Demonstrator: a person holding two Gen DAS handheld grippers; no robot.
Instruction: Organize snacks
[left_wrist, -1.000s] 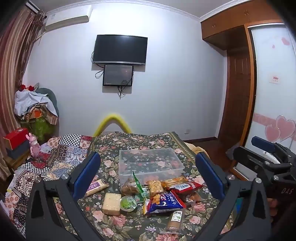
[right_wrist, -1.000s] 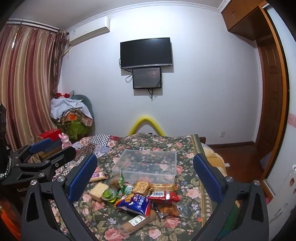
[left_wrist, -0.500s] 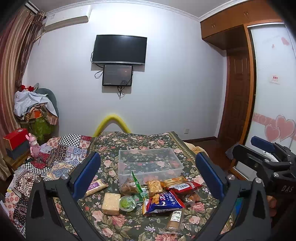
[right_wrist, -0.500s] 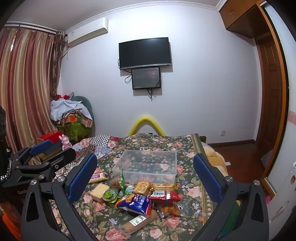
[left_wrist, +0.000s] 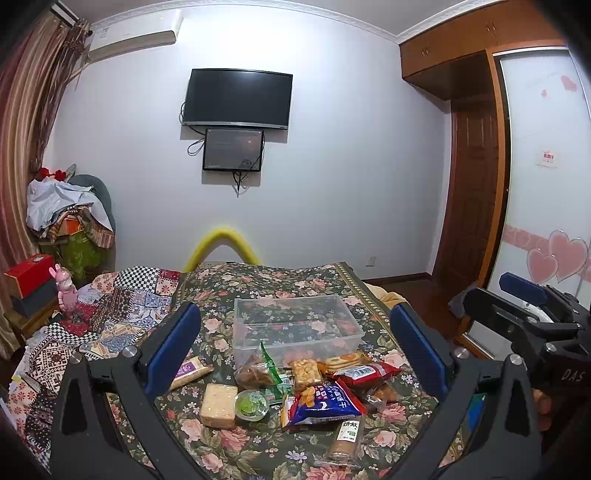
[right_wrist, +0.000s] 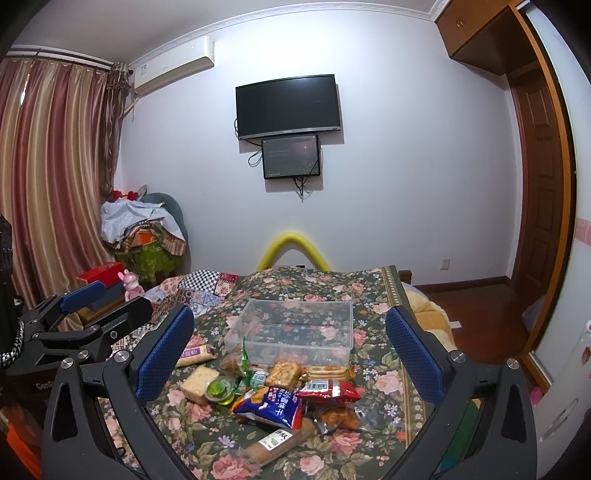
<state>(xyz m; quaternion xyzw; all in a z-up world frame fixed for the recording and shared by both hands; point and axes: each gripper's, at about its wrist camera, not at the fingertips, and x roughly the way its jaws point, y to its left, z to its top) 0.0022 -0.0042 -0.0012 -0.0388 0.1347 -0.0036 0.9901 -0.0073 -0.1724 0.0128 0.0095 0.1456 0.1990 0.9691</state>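
Note:
Several snack packets lie in a heap on a floral bedspread (left_wrist: 266, 280): a blue bag (left_wrist: 323, 402), a red packet (left_wrist: 364, 371), a pale cracker block (left_wrist: 219, 404), a green jelly cup (left_wrist: 252, 405) and a brown bar (left_wrist: 345, 439). Behind them stands an empty clear plastic box (left_wrist: 295, 325). My left gripper (left_wrist: 295, 347) hovers open above the heap, holding nothing. My right gripper (right_wrist: 290, 347) is likewise open and empty, over the blue bag (right_wrist: 271, 404) and the clear box (right_wrist: 295, 325). Each gripper shows at the edge of the other's view.
A patchwork quilt (left_wrist: 110, 306) covers the bed's left side, with a purple-labelled packet (left_wrist: 190, 371) near it. A yellow foam arch (left_wrist: 221, 245) rises at the bed's far end. A cluttered chair (right_wrist: 147, 236), red box (right_wrist: 99, 275) and curtains (right_wrist: 55, 184) stand left; a wooden door (right_wrist: 539, 210) is right.
Both views have shifted very slightly; the snacks and the box have not moved. Both grippers stay open.

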